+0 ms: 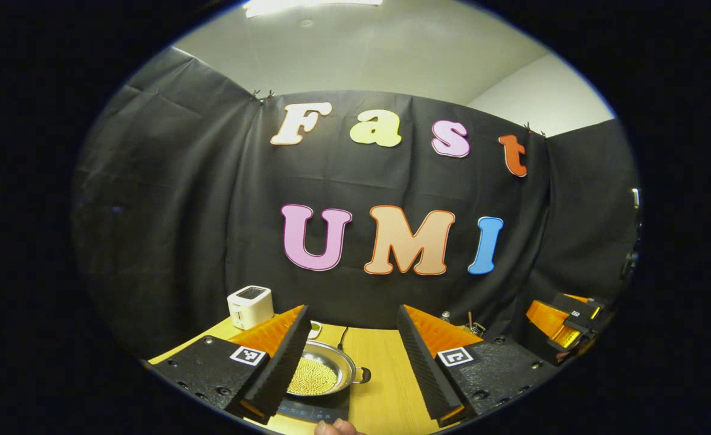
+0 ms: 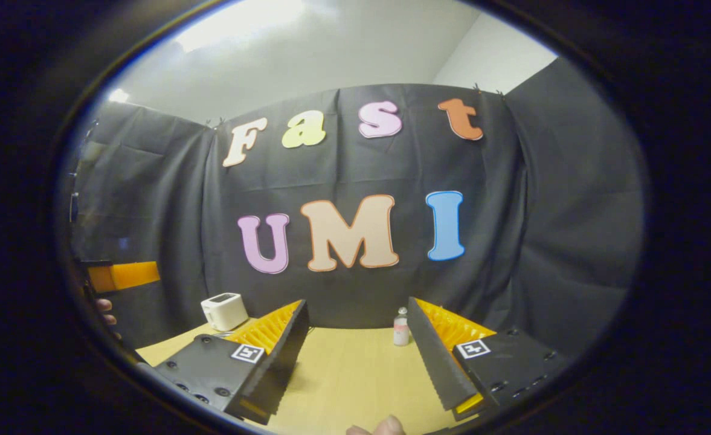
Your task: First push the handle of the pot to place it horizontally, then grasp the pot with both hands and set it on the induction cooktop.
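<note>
Two tongs, left and right, gape empty. Low in frame, the pot on the cooktop looks rigid, slick, bead-laden; grip its stub handle and opposite rim.

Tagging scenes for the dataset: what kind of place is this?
Likely a mock kitchen in a recording booth: black cloth wall, wooden table, a toaster, and a pot on an induction cooktop.

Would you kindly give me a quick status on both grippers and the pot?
Left gripper open, empty, raised above table. Right gripper open, empty. Pot on induction cooktop, yellow contents inside. Nothing between the jaws.
</note>
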`<state>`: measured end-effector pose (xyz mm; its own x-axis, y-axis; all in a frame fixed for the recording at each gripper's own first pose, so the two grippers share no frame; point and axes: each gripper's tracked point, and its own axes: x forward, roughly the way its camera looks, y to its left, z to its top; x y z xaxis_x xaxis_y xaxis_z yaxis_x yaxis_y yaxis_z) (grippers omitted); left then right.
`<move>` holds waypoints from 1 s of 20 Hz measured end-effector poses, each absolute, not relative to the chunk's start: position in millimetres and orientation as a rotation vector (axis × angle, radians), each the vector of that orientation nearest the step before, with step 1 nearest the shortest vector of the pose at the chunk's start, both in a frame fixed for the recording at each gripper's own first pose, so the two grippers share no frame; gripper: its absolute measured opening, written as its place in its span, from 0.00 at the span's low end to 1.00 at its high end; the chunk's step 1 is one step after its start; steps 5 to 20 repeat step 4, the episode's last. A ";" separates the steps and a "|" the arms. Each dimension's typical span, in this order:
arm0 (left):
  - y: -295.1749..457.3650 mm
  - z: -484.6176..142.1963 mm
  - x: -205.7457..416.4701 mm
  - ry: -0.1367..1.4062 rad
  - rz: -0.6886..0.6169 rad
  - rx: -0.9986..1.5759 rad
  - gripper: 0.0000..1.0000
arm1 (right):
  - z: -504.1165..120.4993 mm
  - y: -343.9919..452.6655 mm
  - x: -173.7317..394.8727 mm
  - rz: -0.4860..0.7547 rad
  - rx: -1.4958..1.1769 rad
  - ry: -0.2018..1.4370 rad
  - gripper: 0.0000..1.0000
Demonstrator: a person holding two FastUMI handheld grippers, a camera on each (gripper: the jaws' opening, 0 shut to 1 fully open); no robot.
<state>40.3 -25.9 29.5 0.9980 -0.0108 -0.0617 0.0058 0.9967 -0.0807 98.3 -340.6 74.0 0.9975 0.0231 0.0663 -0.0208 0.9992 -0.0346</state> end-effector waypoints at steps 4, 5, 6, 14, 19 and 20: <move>-33.0 36.0 33.9 0.046 -0.048 -0.072 0.83 | 73.9 -316.3 112.9 0.032 -0.013 -0.035 0.93; -33.0 36.0 33.9 0.046 -0.048 -0.072 0.83 | 73.9 -316.3 112.9 0.032 -0.013 -0.035 0.93; -33.0 36.0 33.9 0.046 -0.048 -0.072 0.83 | 73.9 -316.3 112.9 0.032 -0.013 -0.035 0.93; -33.0 36.0 33.9 0.046 -0.048 -0.072 0.83 | 73.9 -316.3 112.9 0.032 -0.013 -0.035 0.93; -33.0 36.0 33.9 0.046 -0.048 -0.072 0.83 | 73.9 -316.3 112.9 0.032 -0.013 -0.035 0.93; -33.0 36.0 33.9 0.046 -0.048 -0.072 0.83 | 73.9 -316.3 112.9 0.032 -0.013 -0.035 0.93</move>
